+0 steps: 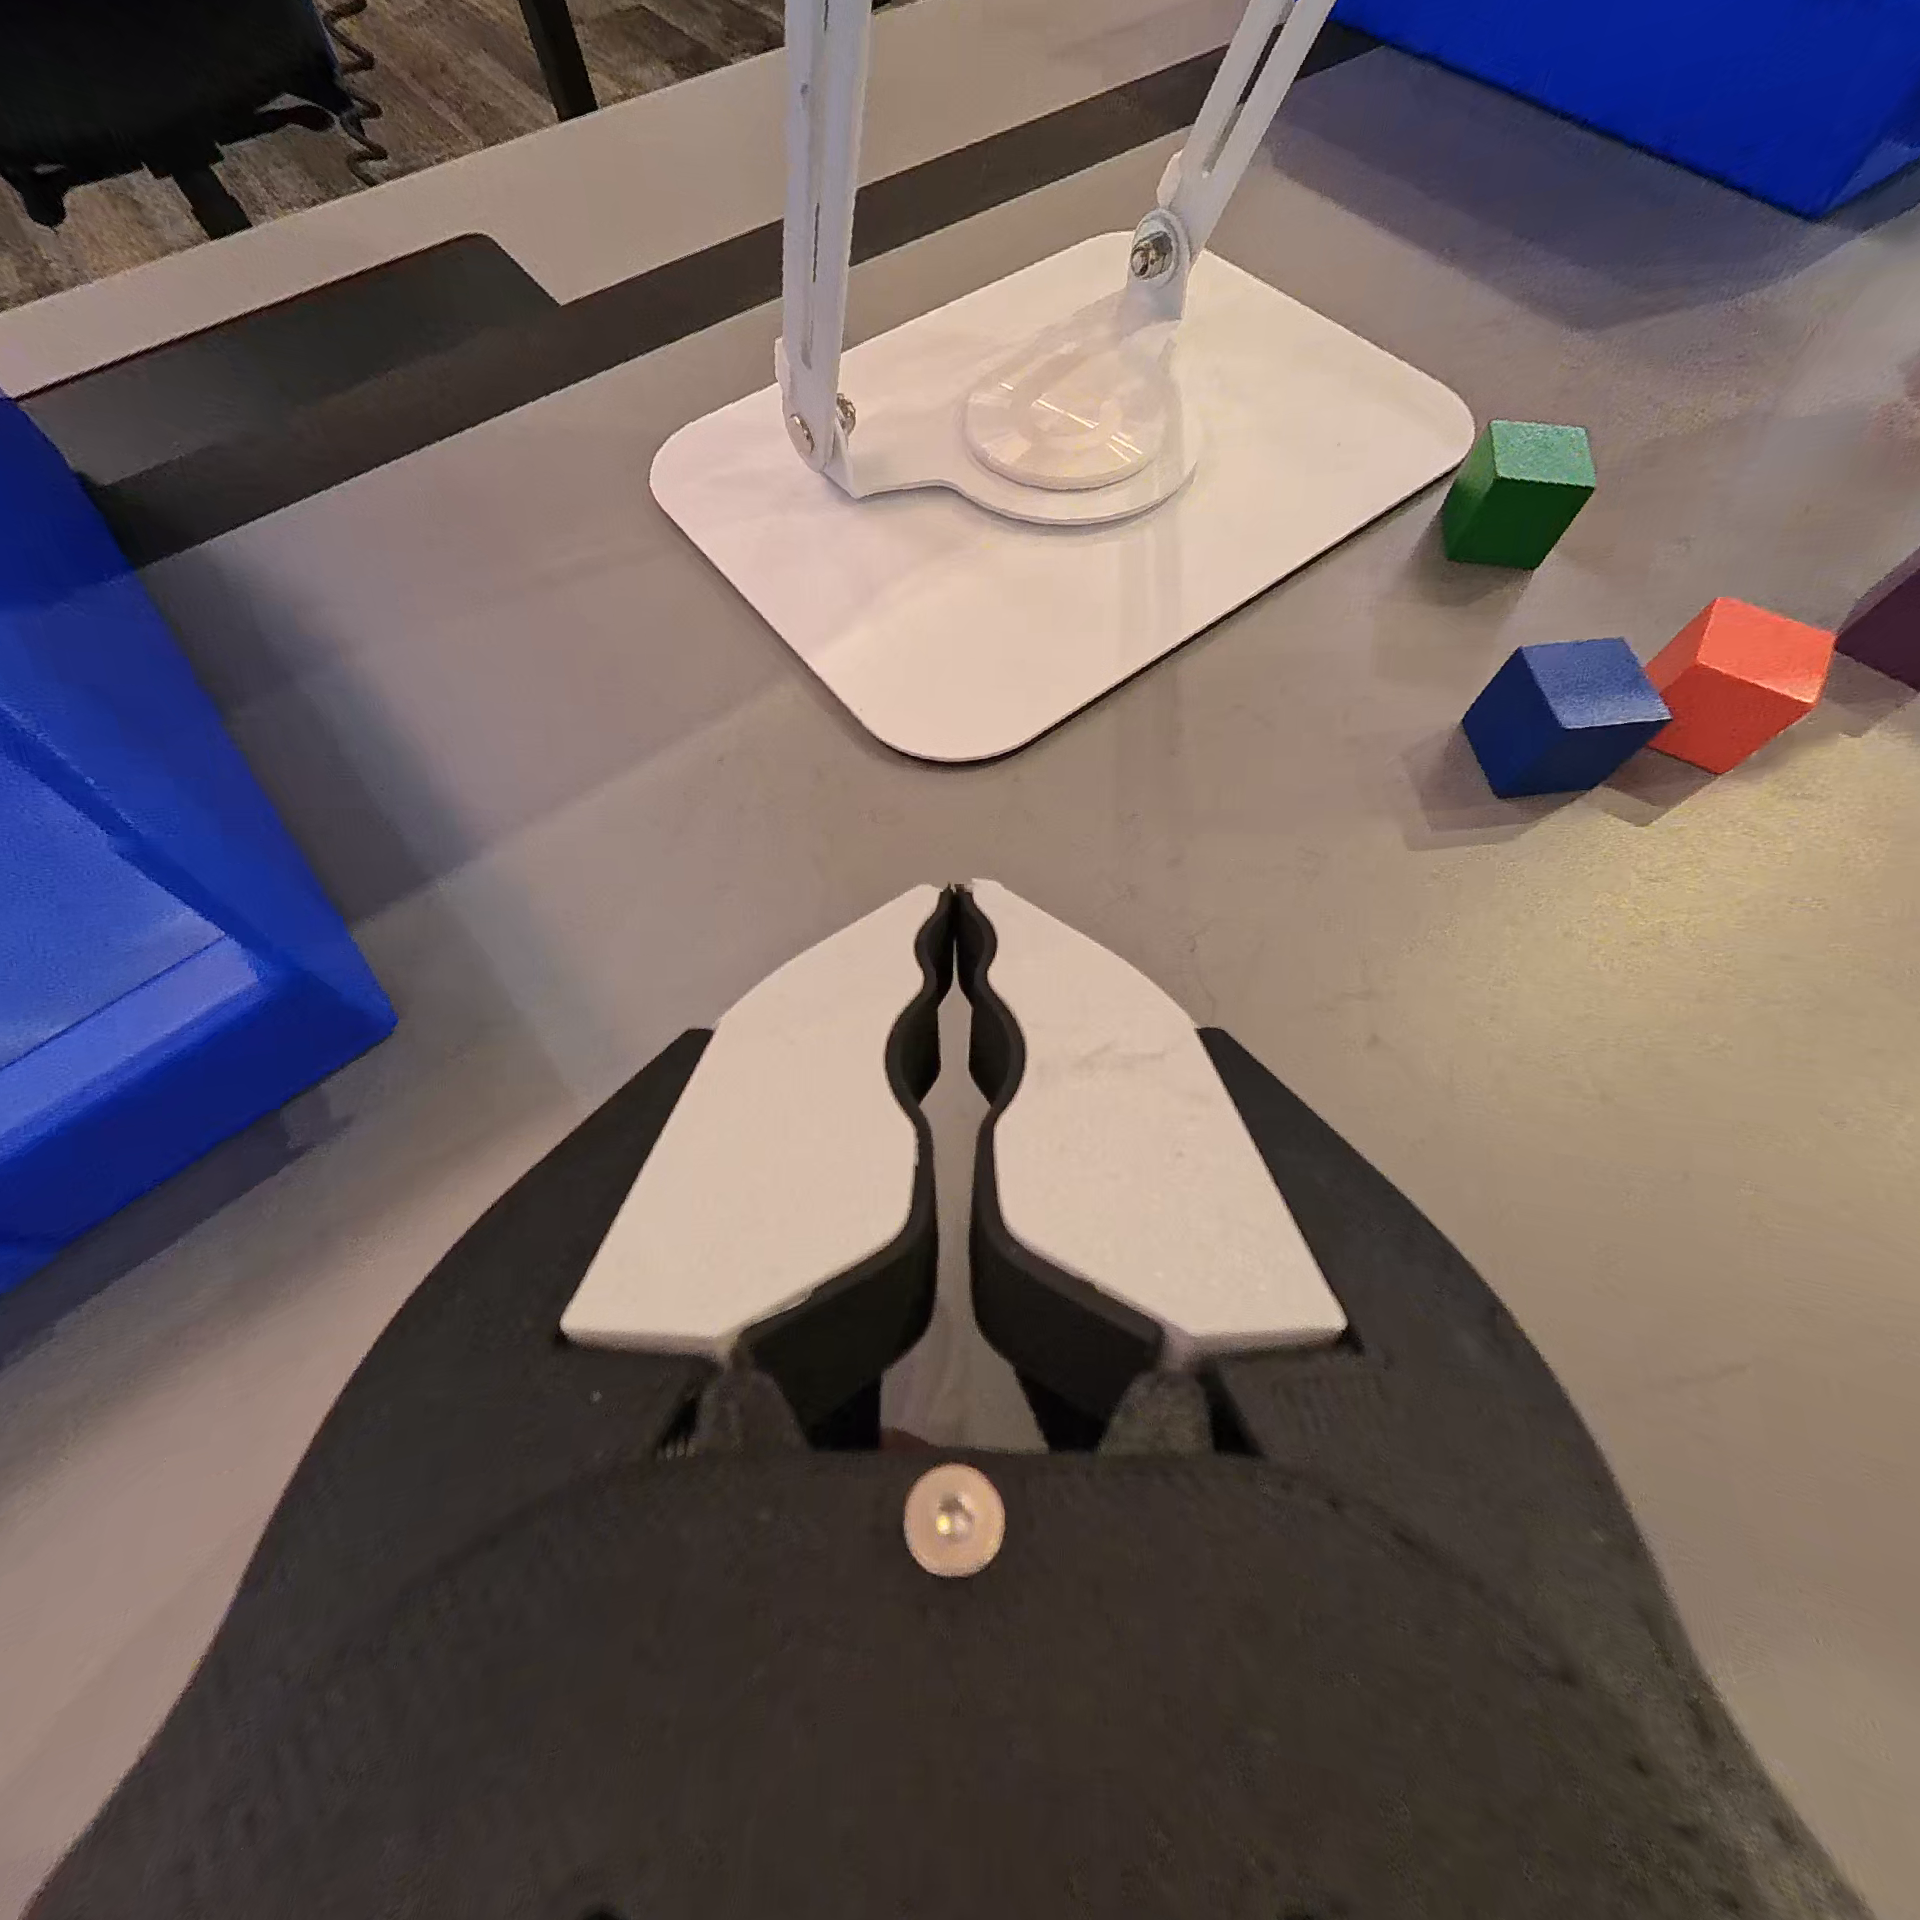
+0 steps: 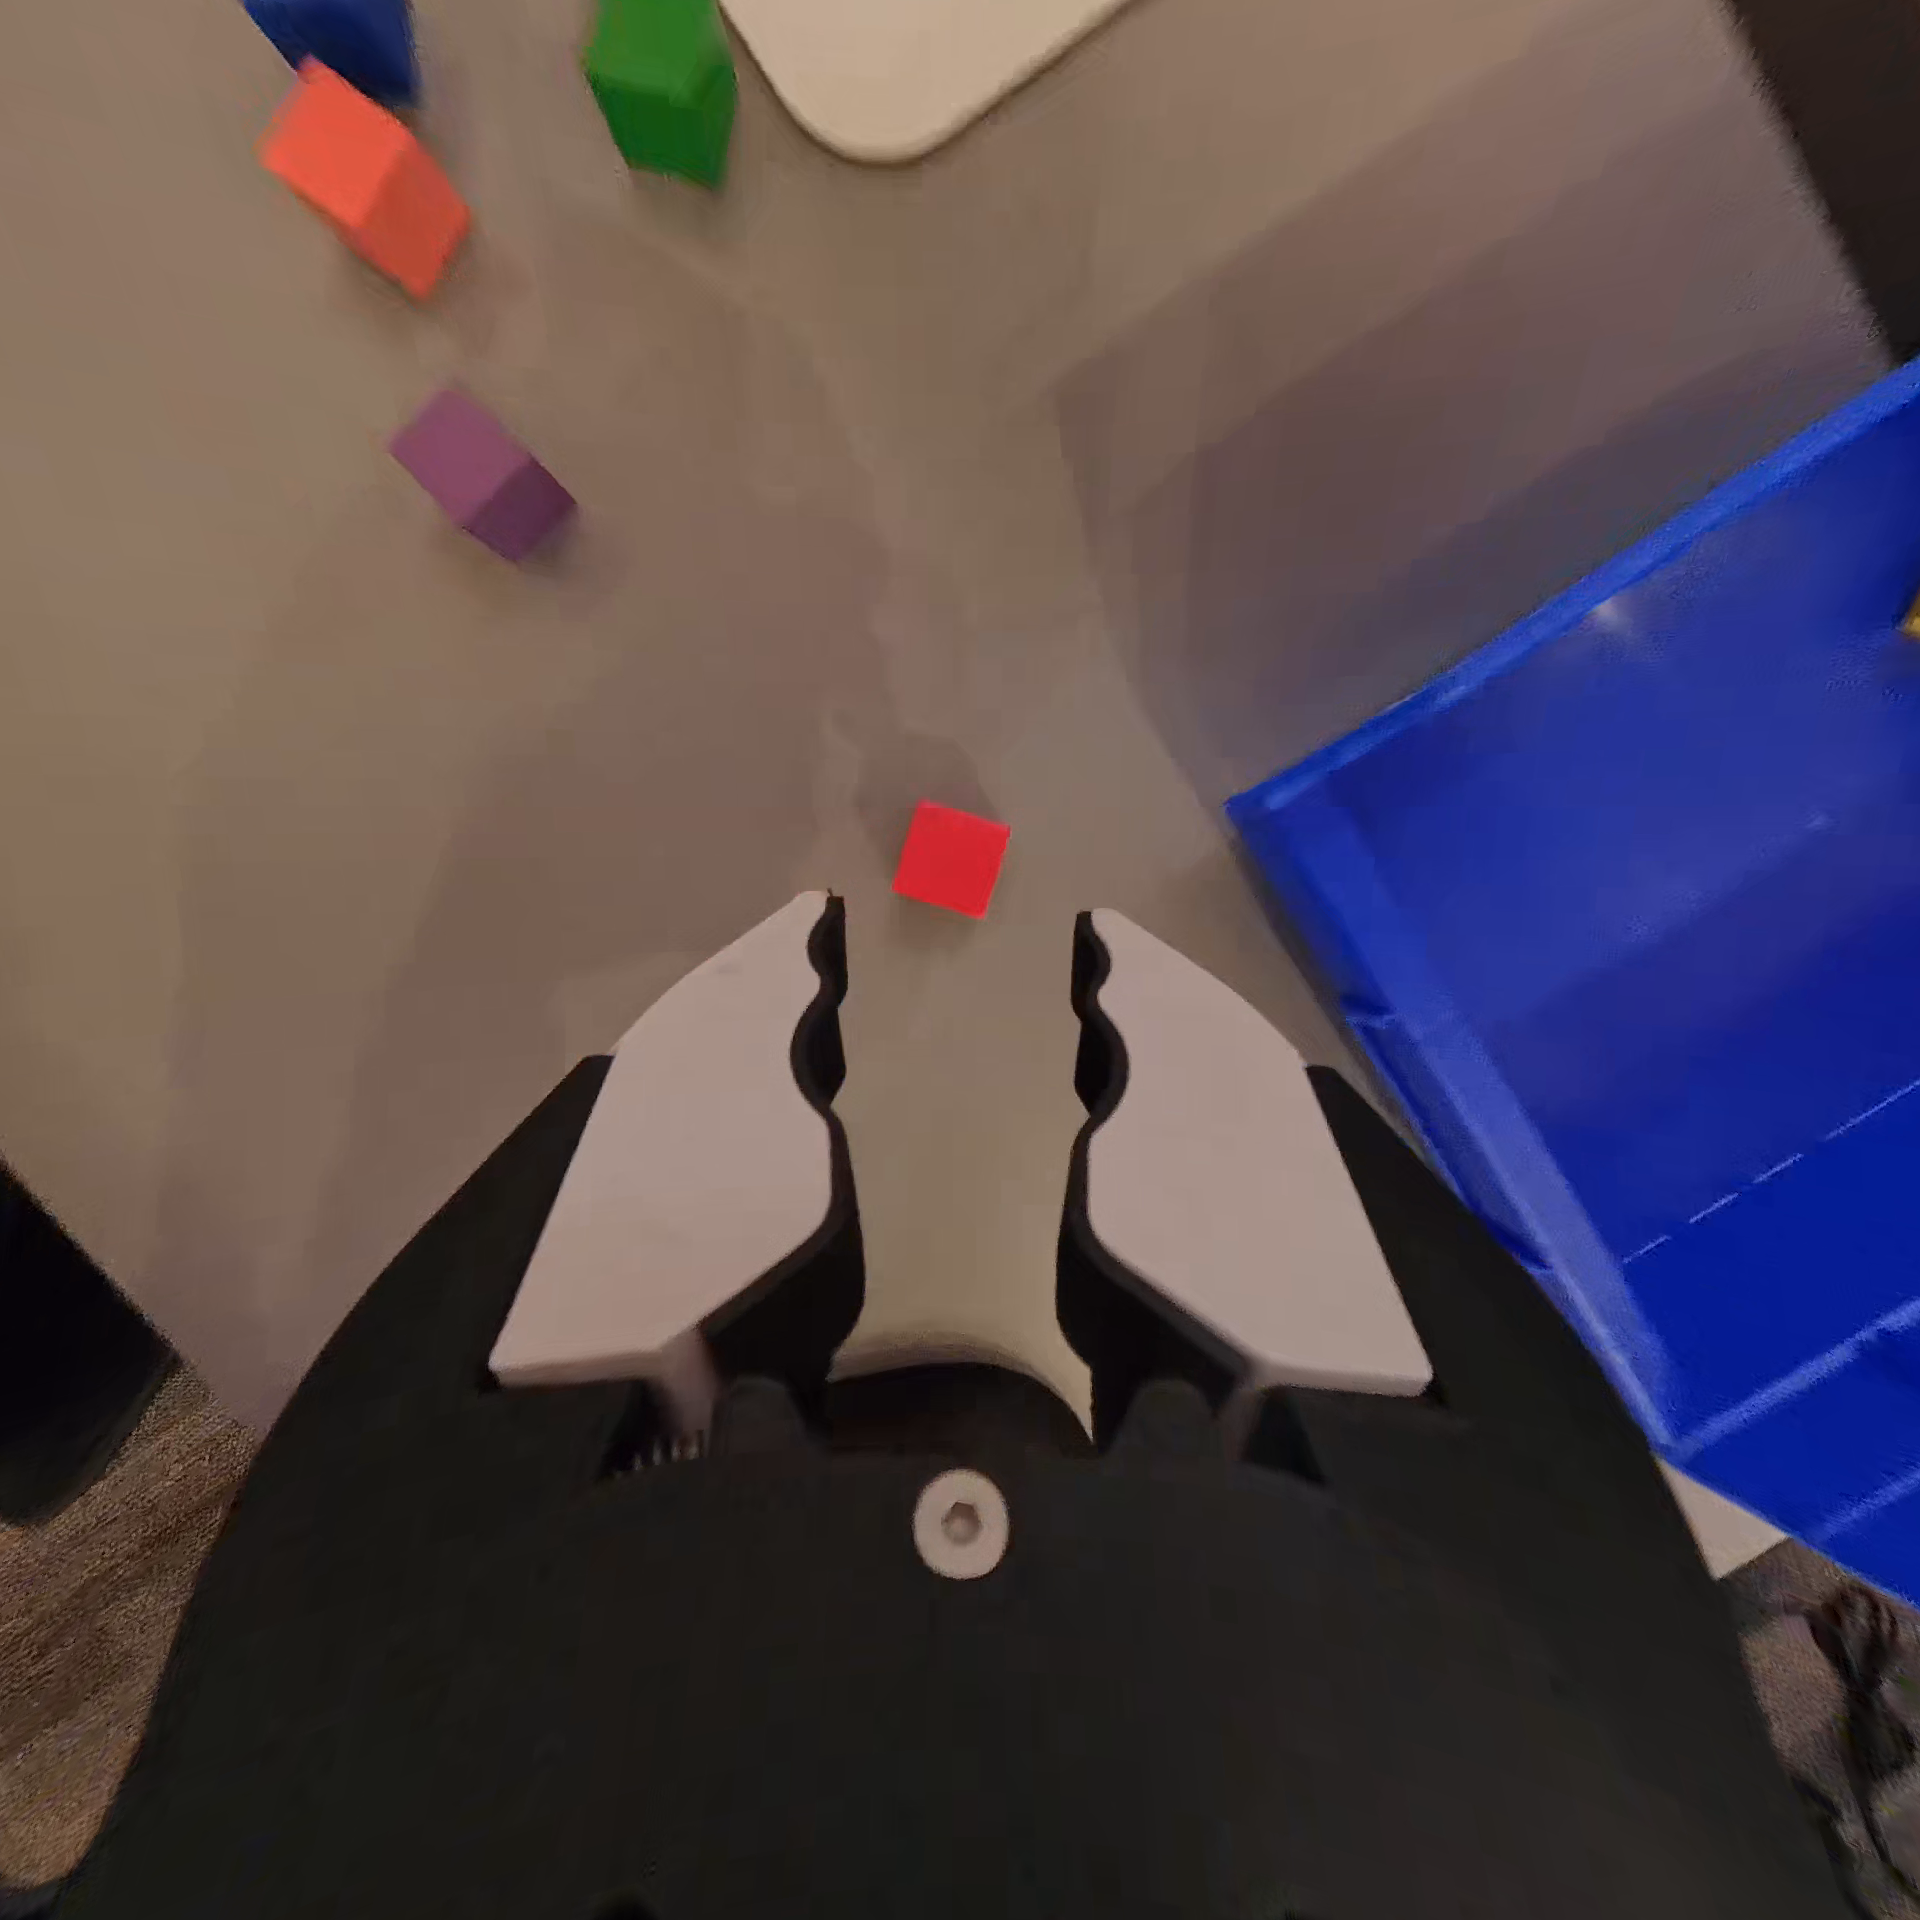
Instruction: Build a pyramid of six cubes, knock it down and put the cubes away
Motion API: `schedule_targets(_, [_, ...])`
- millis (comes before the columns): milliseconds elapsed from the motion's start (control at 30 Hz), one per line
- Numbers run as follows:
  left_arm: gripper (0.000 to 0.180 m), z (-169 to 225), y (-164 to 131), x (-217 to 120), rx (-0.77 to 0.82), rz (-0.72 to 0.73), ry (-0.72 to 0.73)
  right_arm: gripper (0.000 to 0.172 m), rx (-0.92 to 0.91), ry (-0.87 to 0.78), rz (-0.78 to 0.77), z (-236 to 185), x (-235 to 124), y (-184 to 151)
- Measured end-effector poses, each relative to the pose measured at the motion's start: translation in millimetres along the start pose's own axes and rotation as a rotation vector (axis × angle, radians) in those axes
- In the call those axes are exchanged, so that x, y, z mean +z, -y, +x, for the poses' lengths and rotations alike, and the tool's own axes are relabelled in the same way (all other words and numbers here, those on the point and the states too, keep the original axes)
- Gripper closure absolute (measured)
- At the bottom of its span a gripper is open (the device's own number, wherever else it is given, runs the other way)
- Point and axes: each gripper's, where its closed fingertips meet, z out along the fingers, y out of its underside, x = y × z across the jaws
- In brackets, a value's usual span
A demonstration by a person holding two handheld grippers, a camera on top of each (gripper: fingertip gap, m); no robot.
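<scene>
Grey counter (image 2: 935,520) carrying scattered cubes — right gripper (image 2: 958,914) hovering with fingers spread, red cube (image 2: 951,859) lying just ahead, untouched; left gripper (image 1: 956,896) sitting clenched on nothing — blue bin (image 2: 1621,987) waiting alongside

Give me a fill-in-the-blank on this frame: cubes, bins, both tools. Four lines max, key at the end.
1. The left tool has its jaws ____.
2. The cube just ahead of the open right tool is ____.
3. The blue cube touches the ____ cube.
4. The green cube sits beside the white ____ of the lamp.

Missing words: shut; red; orange; base
</scene>
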Motion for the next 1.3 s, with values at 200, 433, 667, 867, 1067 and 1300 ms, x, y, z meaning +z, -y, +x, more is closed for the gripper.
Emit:
schedule_targets(200, [0.18, 2, -1, -1, 0.008, -0.003, 0.01, 0.118, 0.053, 0.011, -0.104, -5, 57, -22])
schedule_targets(433, [0.18, 1, -1, -2, 0.001, 0.0, 0.009, 0.144, 0.017, 0.012, -0.169, -6, 70, -23])
schedule_targets(667, [0.18, 3, -1, 0, 0.012, -0.007, 0.003, 0.144, 0.135, -0.246, 0.109, 98, -30, 41])
schedule_targets(867, [0.18, 2, -1, -2, 0.005, 0.0, 0.003, 0.143, 0.408, -0.299, -0.048, 227, 24, 20])
schedule_targets(1067, [0.18, 2, -2, -2, -0.003, 0.0, -0.004, 0.143, 0.519, -0.345, -0.163, 290, 80, -9])
schedule_targets(1300, [0.18, 4, -4, 0, 0.019, -0.022, -0.005, 0.118, 0.524, -0.407, -0.167, 316, 79, -5])
